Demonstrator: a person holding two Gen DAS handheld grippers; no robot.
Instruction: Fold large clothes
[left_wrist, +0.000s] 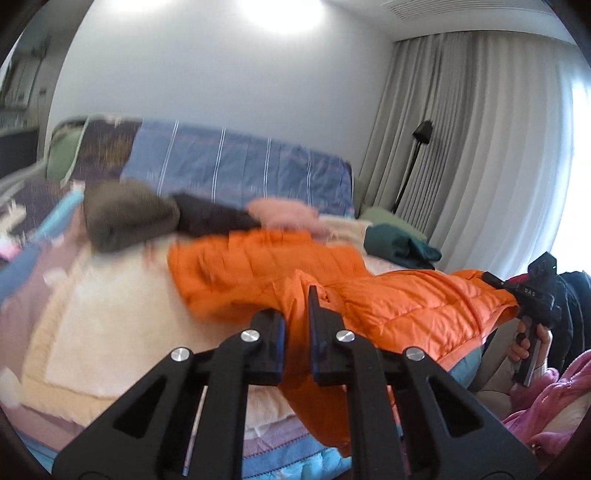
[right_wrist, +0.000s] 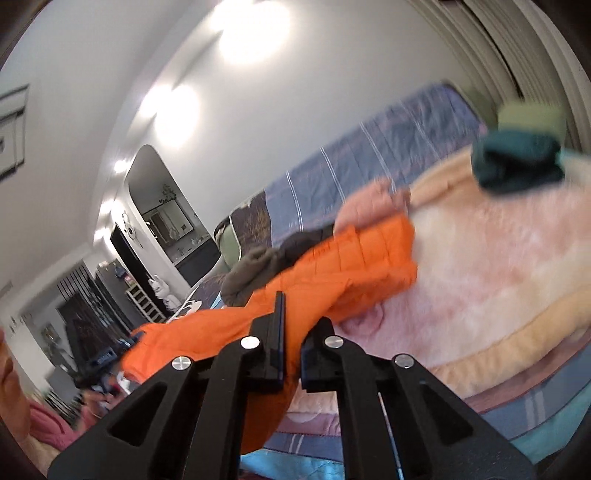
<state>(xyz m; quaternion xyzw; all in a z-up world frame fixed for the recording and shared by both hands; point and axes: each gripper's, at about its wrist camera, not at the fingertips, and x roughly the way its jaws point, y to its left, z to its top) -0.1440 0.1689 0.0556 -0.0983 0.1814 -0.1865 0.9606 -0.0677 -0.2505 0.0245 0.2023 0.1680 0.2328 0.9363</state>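
An orange quilted puffer jacket (left_wrist: 280, 273) lies stretched across the fluffy cream blanket (left_wrist: 110, 325) on the bed. My left gripper (left_wrist: 297, 314) is shut on a fold of the jacket's near edge. My right gripper (right_wrist: 293, 325) is shut on the jacket's other end (right_wrist: 332, 273); it also shows in the left wrist view (left_wrist: 532, 299), held by a hand at the right, with orange fabric running to it. The jacket hangs taut between the two grippers, its far part resting on the blanket.
Folded clothes lie at the back of the bed: an olive bundle (left_wrist: 129, 218), a dark garment (left_wrist: 214, 216), a pink one (left_wrist: 284, 214) and a teal one (left_wrist: 399, 243). A blue striped pillow (left_wrist: 240, 166) stands behind. A pink jacket (left_wrist: 546, 406) lies at the right. Curtains and a floor lamp (left_wrist: 413, 162) stand beyond.
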